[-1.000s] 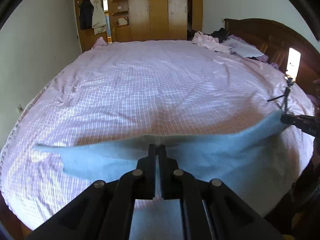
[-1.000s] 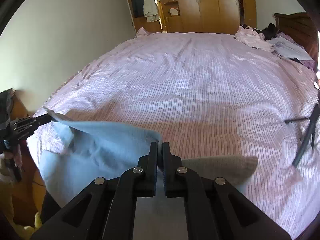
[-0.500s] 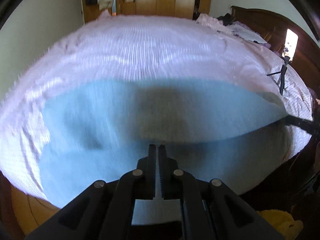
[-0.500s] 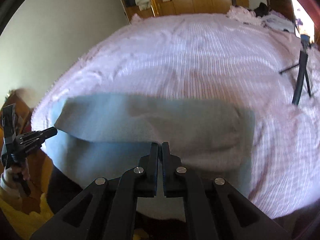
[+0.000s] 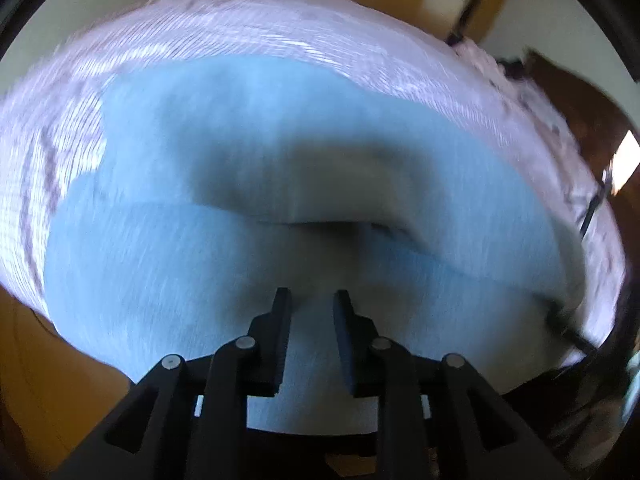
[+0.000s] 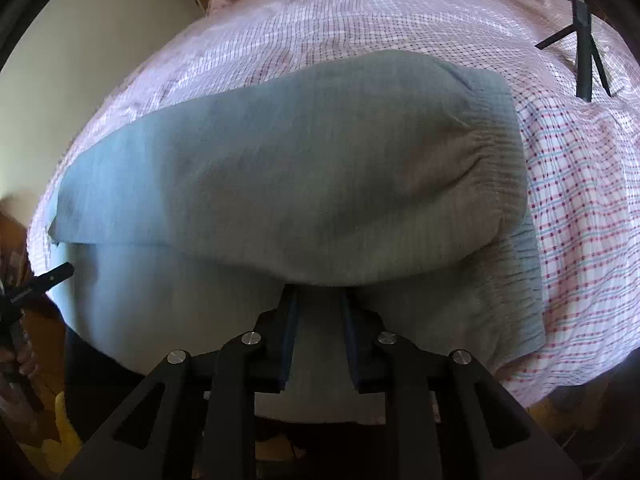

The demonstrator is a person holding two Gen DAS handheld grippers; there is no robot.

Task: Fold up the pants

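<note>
So the light blue pants point(image 6: 280, 184) are lying doubled over on the pink checked bed point(image 6: 580, 208), right along its near edge, waistband end toward the right. Right gripper point(image 6: 318, 300) sits at the fold's near edge, jaws just opened a bit, cloth between them but not pinched. Left gripper point(image 5: 310, 300) same deal, jaws just parted over the cloth, though that view is pretty blurry. A small tripod point(image 6: 582, 40) stands toward the bed's far right.
</note>
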